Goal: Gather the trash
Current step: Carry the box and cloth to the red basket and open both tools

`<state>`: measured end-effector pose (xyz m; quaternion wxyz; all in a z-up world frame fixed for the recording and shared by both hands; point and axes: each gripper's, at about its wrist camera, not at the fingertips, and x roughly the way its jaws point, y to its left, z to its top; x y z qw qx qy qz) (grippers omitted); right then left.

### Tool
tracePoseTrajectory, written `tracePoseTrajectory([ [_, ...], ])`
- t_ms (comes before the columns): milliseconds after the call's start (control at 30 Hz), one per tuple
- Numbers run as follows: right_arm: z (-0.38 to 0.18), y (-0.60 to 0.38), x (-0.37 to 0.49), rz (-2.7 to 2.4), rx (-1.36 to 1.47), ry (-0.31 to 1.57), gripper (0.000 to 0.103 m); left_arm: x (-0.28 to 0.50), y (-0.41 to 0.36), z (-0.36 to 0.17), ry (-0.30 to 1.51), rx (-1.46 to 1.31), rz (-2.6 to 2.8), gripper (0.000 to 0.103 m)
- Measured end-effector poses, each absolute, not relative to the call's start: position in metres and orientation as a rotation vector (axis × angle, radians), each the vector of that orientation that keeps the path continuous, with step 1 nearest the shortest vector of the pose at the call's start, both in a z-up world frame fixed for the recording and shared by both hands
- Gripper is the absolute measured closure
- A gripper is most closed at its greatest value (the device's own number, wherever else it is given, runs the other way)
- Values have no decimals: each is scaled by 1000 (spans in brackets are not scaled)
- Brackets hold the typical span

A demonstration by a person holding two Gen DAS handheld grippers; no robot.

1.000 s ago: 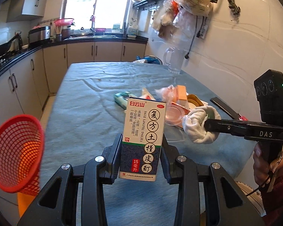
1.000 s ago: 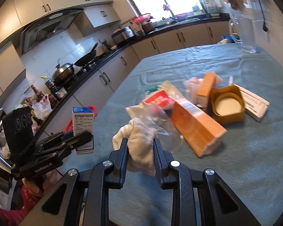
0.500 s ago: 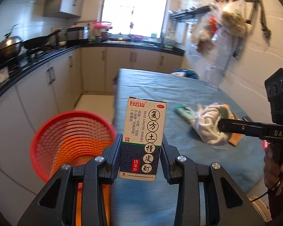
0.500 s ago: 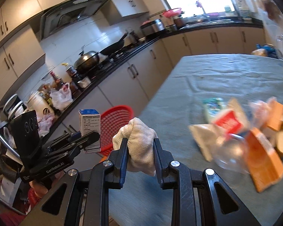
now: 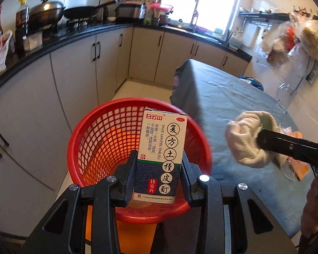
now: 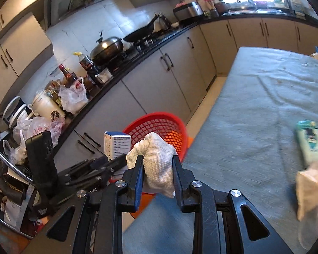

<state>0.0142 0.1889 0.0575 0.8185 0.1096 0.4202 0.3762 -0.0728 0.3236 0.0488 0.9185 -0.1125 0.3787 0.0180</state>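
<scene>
Both hands have swung away from the cluttered end of the table (image 6: 254, 110), and the red plastic mesh basket (image 5: 99, 139), off to one side a second ago, now sits directly beyond the left gripper (image 5: 159, 177). Its fingers are clamped on the lower sides of a tall white-and-navy cardboard medicine box (image 5: 161, 156), held upright over the basket's mouth, apparently so it drops straight in once released. Just right of it, the right gripper (image 6: 158, 174) pinches a crumpled white knitted cloth (image 6: 156, 163) between its fingers, held above the table's near edge, seemingly waiting its turn. More wrappers (image 6: 309, 182) lie on the grey-blue cloth-covered table to the right. Beige kitchen cabinets (image 5: 78, 69) run along the wall behind the basket.
</scene>
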Motion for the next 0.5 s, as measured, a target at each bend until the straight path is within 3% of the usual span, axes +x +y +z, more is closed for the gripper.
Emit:
tracePoseTrajectory([
  [367, 30, 224, 31, 800, 214, 961, 69, -65, 344, 27, 825, -285, 59, 66],
  [500, 33, 221, 28, 797, 210, 942, 59, -66, 343, 29, 804, -286, 67, 47],
])
